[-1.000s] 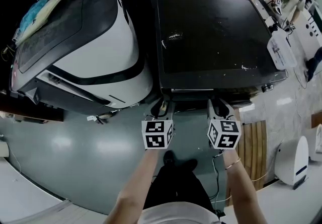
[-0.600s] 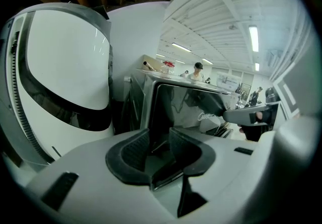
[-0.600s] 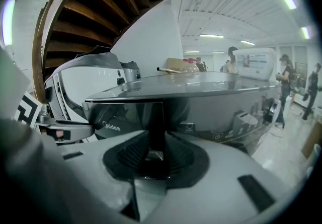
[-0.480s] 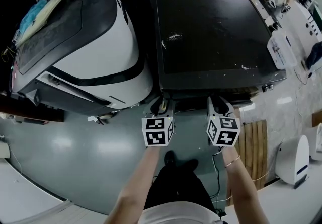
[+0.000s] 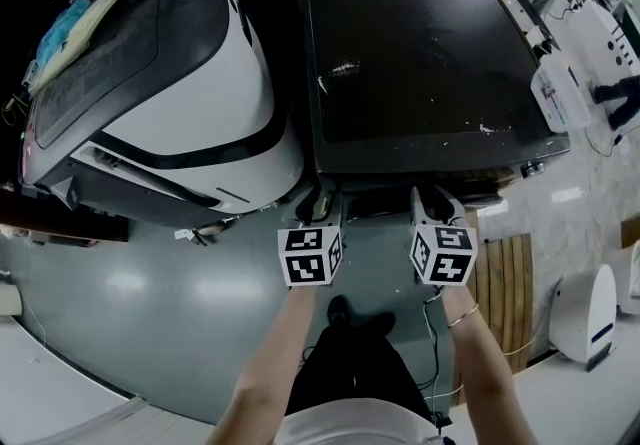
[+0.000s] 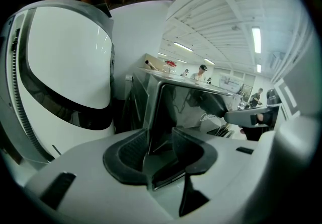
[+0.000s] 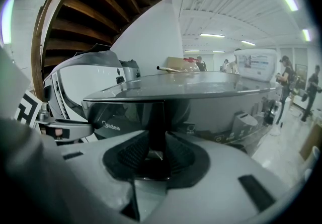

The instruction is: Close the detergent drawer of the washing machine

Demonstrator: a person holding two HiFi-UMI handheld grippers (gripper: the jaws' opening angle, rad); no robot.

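Basically, head view: both grippers sit at the front edge of the dark-topped washing machine, the left gripper by its left front corner and the right gripper further right. The drawer seems to be the dark band between them, with its long axis running left-right along the front. It sticks out little, if at all; hard to tell. It lies straight ahead of both jaws, so the closing push would go away from the person, into the machine. Both grippers are about equally near. The machine top is flat, glossy and speckled. A rounded white machine stands beside it on a grey floor.

Left gripper view: jaws wide and opening. The left edge of a glossy dark panel stands between the ribbed black pads, not pinched. Drawer front or machine corner, cannot tell.

Right gripper view: jaws narrow. They seem closed on a dark upright strip under the machine's shiny rim.
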